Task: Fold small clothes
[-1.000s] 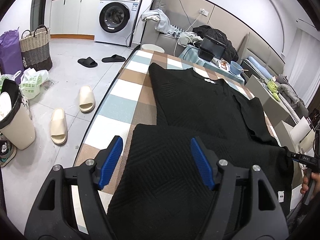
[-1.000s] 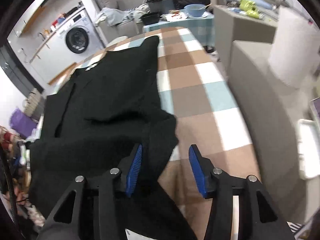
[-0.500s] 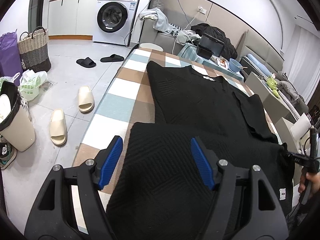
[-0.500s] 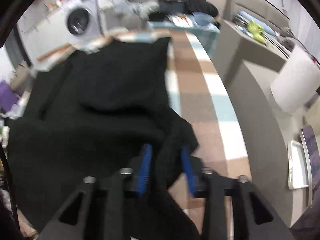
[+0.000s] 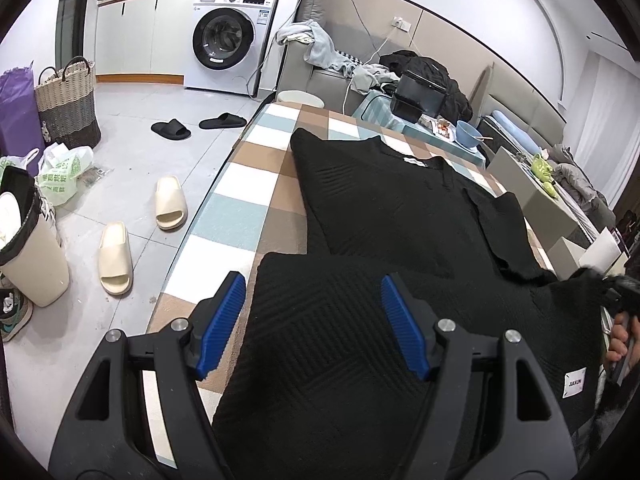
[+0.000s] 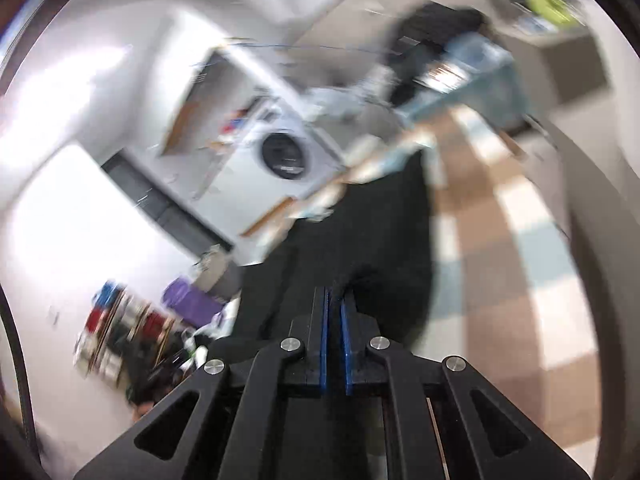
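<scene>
A black knit sweater [image 5: 384, 208] lies on the checked table [image 5: 240, 216], its near part folded up over the body. My left gripper [image 5: 312, 312] is open and hovers over the folded near edge, its blue pads either side of the cloth. My right gripper [image 6: 334, 300] is shut on a fold of the sweater [image 6: 360, 240] and lifts it; that view is heavily blurred. The right gripper also shows at the far right of the left wrist view [image 5: 620, 292], holding the sweater's corner.
Cream slippers [image 5: 140, 236] and black slippers [image 5: 196, 126] lie on the floor left of the table. A bin [image 5: 28, 248], a woven basket [image 5: 68, 108] and a washing machine [image 5: 228, 40] stand beyond. A sofa with clutter [image 5: 420, 80] is behind the table.
My right gripper has closed on the sweater's edge and swung upward with it. My left gripper has stayed open over the folded edge.
</scene>
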A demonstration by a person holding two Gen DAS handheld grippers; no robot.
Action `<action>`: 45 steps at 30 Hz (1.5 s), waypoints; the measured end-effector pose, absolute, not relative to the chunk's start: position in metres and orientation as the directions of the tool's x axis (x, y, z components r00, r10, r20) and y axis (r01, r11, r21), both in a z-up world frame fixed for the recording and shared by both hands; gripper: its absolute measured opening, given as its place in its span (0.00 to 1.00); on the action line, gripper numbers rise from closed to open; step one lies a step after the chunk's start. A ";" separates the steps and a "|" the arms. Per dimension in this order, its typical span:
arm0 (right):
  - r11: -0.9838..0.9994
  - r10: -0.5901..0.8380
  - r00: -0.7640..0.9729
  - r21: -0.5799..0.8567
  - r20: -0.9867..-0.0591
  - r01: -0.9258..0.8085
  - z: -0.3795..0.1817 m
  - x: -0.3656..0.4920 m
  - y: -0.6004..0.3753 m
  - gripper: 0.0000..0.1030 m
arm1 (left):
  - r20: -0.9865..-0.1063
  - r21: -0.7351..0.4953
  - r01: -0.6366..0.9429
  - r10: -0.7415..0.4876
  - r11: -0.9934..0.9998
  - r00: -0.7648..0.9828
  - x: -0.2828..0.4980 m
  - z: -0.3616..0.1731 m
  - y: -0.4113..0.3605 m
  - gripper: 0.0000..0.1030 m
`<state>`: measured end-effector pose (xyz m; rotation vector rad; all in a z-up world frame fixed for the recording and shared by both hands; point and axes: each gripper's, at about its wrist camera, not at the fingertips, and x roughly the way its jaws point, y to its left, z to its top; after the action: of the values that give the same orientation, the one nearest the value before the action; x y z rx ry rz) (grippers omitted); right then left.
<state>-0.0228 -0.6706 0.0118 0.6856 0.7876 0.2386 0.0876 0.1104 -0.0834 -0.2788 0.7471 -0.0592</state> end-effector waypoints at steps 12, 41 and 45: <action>0.924 0.248 0.533 0.363 -0.809 0.122 -0.023 -0.030 -0.640 0.44 | -0.700 -0.296 -0.065 -0.171 0.953 0.693 0.099 -0.098 0.110 0.66; 0.928 0.248 0.584 0.363 -0.773 0.086 -0.013 -0.024 -0.639 0.26 | -0.771 -0.304 -0.081 -0.196 0.949 0.606 0.119 -0.130 0.105 0.66; 0.903 0.292 0.593 0.420 -0.750 0.086 -0.020 -0.026 -0.644 0.27 | -0.771 -0.320 -0.103 -0.195 0.942 0.606 0.129 -0.136 0.108 0.41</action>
<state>-0.0265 -0.6439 -0.0198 0.4432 0.9359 0.1246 0.1289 0.1082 -0.1363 -0.3512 0.9238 -0.0546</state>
